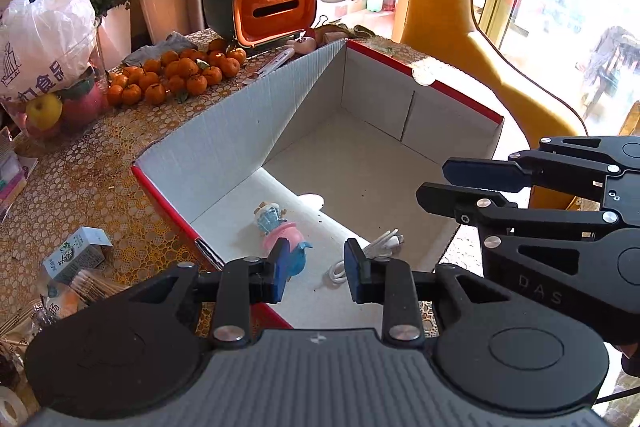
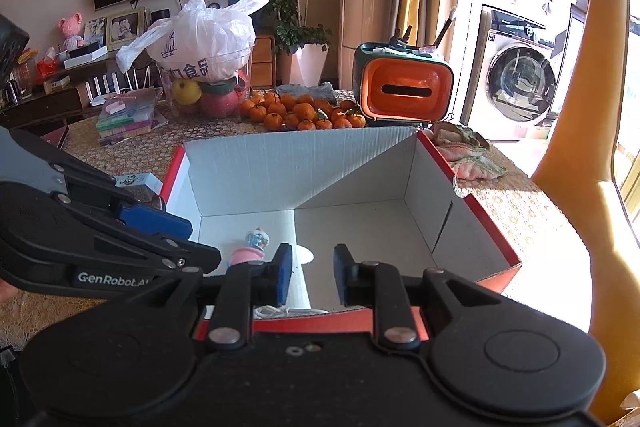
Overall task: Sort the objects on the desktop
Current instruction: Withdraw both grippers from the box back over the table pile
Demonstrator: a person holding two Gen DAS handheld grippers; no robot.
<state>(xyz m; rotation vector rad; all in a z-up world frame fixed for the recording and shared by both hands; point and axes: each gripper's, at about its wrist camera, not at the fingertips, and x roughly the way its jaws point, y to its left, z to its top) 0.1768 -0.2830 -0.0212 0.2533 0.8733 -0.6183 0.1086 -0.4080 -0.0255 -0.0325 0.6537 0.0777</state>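
Sorting is lying at a partial stage, judging by what the open white corrugated cardboard box with red outer walls (image 1: 240,131) is already holding: a small pink-and-blue ceramic figurine (image 1: 280,235) is lying on its side on the box floor near the closest wall, and a coiled white charging cable (image 1: 360,259) is resting just beside it, apart from it. The remainder of the box floor is showing bare. Several items are still sitting on the gold-patterned tablecloth (image 1: 100,163) outside the box: a small green-and-white printed carton (image 1: 78,255) close to the box's left wall, a clear packet of cotton swabs (image 1: 86,285) beside that carton, and a pile of small orange mandarins (image 1: 176,75) further back, so more transfers are probably remaining.

Both tools are hovering over the near edge of the box. The left gripper (image 1: 316,275) is standing with its blue-padded jaws parted and nothing between them. The right gripper (image 2: 312,275) is likewise showing a moderate gap and is gripping nothing.

The figurine is appearing glossy and rounded, with a pink middle band.
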